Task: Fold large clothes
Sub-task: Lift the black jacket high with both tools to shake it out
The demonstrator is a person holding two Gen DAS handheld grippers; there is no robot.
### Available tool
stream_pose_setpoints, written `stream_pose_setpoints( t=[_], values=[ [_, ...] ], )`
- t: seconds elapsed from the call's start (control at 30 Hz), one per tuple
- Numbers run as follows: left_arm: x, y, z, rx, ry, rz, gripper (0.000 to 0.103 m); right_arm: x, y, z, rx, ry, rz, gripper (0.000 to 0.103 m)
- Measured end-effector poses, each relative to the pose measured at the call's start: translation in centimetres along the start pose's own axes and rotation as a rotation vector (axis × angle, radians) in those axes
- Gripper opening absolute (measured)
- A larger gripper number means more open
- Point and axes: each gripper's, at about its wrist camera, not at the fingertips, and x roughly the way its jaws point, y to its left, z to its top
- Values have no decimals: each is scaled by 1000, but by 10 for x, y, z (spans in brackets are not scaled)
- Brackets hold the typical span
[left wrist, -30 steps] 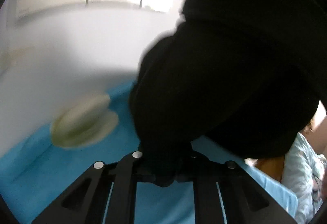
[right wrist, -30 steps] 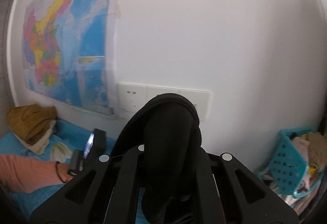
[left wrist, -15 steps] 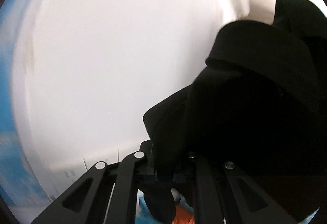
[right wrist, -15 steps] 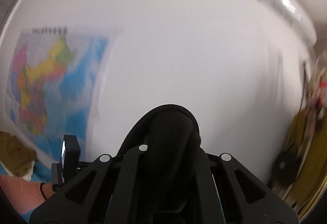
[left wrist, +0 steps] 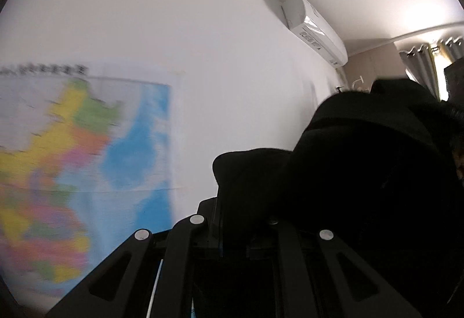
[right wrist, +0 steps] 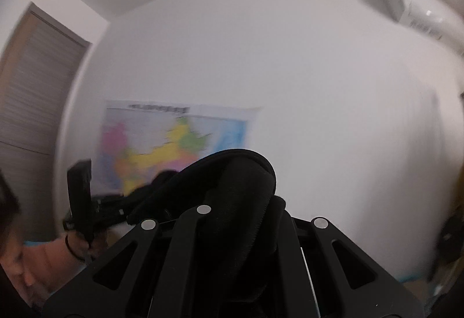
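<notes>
Because your left gripper point(left wrist: 232, 234) and right gripper point(right wrist: 232, 231) are each clamped tight on the black garment point(left wrist: 362, 167), lifted before the wall map point(left wrist: 72, 167), it presumably hangs open for folding.

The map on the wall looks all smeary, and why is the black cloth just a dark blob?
Left wrist view: the map is smeared by motion blur, while the air conditioner looks sharper. The black garment is so dark that no folds show. Right wrist view: the map and door are blurred too.
</notes>
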Motion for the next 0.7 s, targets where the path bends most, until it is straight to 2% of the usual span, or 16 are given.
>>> stream_pose_setpoints(
  t=[0.03, 0.1, 0.23, 0.33, 0.4, 0.53, 0.63, 0.7],
  values=[
    [-34, 12, 2, 31, 0, 32, 8, -3, 9, -7, 28, 9, 46, 4],
    [-72, 26, 0, 50, 1, 70, 9, -8, 27, -19, 62, 12, 132, 4],
    [-158, 9, -7, 103, 52, 128, 9, -18, 65, -31, 64, 9, 243, 4],
    [-190, 5, -14, 131, 108, 159, 9, -15, 79, -39, 72, -9, 314, 4],
    [-201, 12, -22, 126, 138, 188, 9, 17, 71, -56, 136, 19, 360, 4],
    [-165, 41, -59, 19, 289, 232, 10, 114, 47, -117, 233, 191, 349, 4],
    [-112, 68, -116, -15, 406, 331, 10, 196, 38, -189, 266, 371, 307, 4],
    [-71, 90, -170, -54, 526, 383, 10, 237, 32, -237, 268, 486, 272, 4]
  ],
)
